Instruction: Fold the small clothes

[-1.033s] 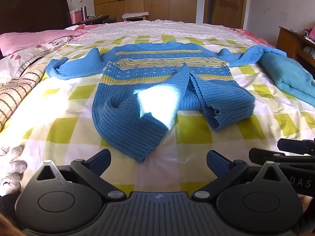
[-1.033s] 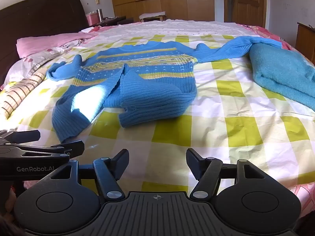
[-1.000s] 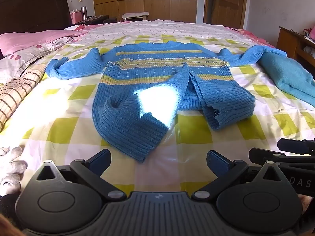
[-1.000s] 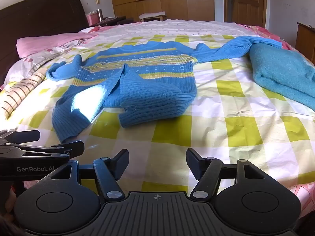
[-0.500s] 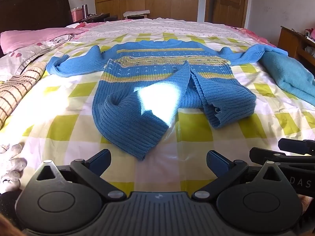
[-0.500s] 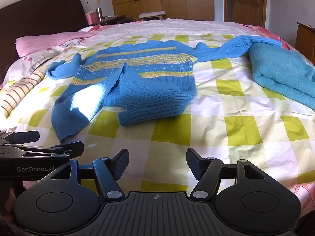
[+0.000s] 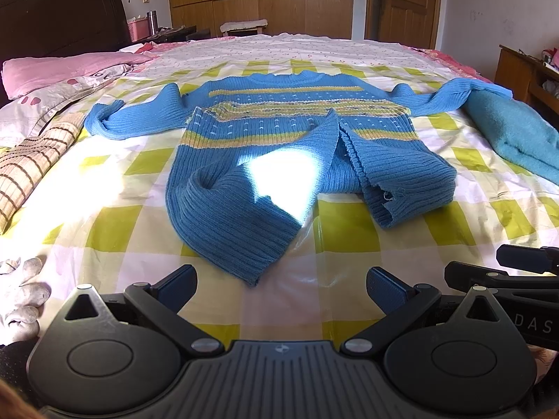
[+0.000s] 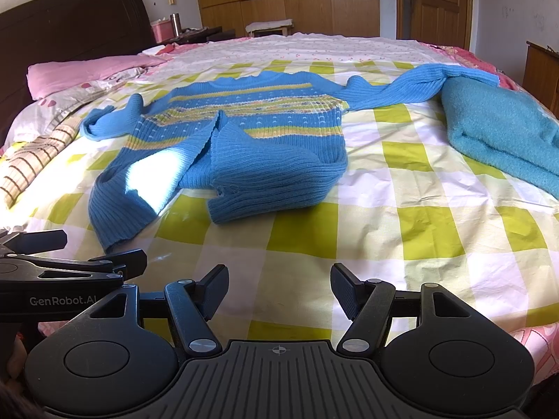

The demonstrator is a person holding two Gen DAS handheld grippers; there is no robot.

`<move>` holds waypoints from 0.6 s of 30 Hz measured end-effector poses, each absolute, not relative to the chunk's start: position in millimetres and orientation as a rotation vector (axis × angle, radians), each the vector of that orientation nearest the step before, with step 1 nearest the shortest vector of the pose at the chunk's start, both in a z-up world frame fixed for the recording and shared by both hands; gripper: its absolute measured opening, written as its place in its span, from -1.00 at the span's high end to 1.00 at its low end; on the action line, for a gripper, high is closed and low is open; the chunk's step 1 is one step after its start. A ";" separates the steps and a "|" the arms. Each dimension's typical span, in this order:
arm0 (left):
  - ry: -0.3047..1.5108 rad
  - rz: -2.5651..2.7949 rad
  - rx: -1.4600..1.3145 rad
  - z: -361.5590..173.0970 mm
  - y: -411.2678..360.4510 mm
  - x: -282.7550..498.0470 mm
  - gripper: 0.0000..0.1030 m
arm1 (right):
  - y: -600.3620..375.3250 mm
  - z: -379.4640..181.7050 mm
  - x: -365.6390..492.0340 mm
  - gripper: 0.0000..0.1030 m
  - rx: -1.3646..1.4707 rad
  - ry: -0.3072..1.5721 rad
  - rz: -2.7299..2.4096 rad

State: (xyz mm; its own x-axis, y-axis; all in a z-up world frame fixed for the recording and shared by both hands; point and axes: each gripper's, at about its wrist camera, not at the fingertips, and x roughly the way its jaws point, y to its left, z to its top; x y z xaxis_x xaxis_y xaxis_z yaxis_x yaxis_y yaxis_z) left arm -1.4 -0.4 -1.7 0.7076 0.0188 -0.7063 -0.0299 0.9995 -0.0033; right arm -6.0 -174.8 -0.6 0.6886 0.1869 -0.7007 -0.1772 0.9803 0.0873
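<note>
Here both grippers (image 7: 279, 288) (image 8: 279, 291) hover open-jawed before the sweater (image 7: 300, 150).

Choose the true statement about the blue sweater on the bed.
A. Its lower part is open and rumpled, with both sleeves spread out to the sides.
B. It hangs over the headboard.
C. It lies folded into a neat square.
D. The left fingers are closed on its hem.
A. The sweater lies on the bed with its lower flaps parted and bunched, its sleeves stretched out to both sides, and no fingers touch it.
</note>
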 end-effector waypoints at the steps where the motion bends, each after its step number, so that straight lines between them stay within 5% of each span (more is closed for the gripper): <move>1: 0.784 0.027 -0.014 -1.7 -0.4 -1.3 -1.00 | -175.0 -0.5 -6.2 -0.27 0.011 0.785 0.203; 18: 0.781 0.037 -0.001 -2.1 -1.7 -1.3 -1.00 | -172.5 0.0 -6.0 -0.27 -0.018 0.778 0.188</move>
State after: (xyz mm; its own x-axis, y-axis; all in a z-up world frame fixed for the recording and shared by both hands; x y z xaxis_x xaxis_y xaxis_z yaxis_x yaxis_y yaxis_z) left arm -1.3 -1.7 -2.1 0.7096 0.0326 -0.7039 -0.0337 0.9994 0.0123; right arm -6.0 -172.5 0.0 0.6968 0.1617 -0.6988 -0.1747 0.9832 0.0533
